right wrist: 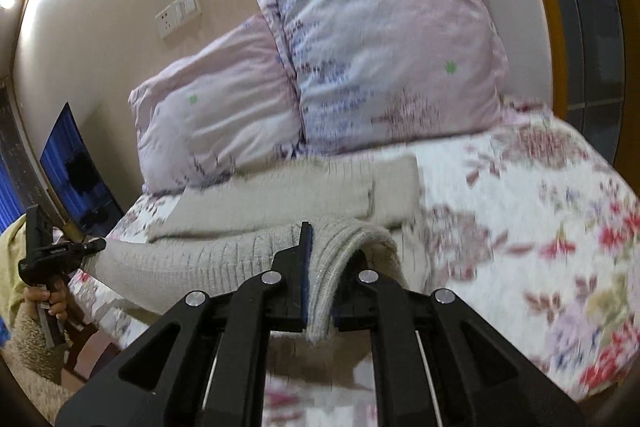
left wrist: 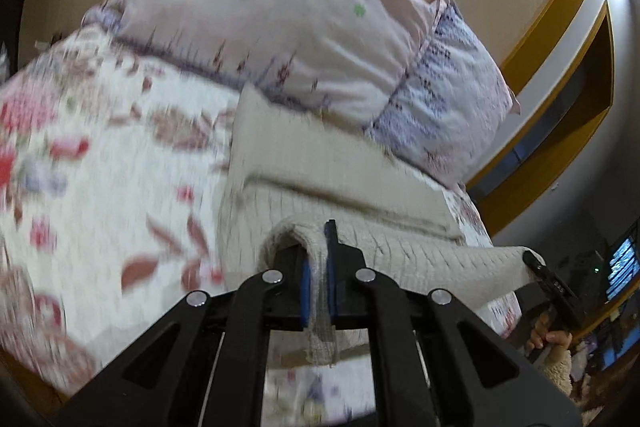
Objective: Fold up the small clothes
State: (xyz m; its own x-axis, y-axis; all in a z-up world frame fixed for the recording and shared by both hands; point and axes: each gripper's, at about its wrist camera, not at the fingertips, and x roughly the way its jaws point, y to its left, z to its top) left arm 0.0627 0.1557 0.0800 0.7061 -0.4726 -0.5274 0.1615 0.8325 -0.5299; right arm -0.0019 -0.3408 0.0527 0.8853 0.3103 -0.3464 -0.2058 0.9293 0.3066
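A beige knitted garment [left wrist: 320, 167] lies on the floral bedspread below the pillows, its far part folded flat. My left gripper [left wrist: 320, 267] is shut on one near corner of the garment and holds it lifted. My right gripper [right wrist: 320, 267] is shut on the other near corner of the garment [right wrist: 288, 191], also lifted. The hem stretches between the two grippers. The right gripper also shows at the right of the left wrist view [left wrist: 536, 263], and the left gripper at the left of the right wrist view [right wrist: 92, 247].
Two pink patterned pillows [left wrist: 280, 27] [right wrist: 384, 55] lean against the beige wall at the head of the bed. The floral bedspread [left wrist: 100, 167] [right wrist: 540, 207] spreads around the garment. A screen [right wrist: 76, 167] stands beyond the bed's edge.
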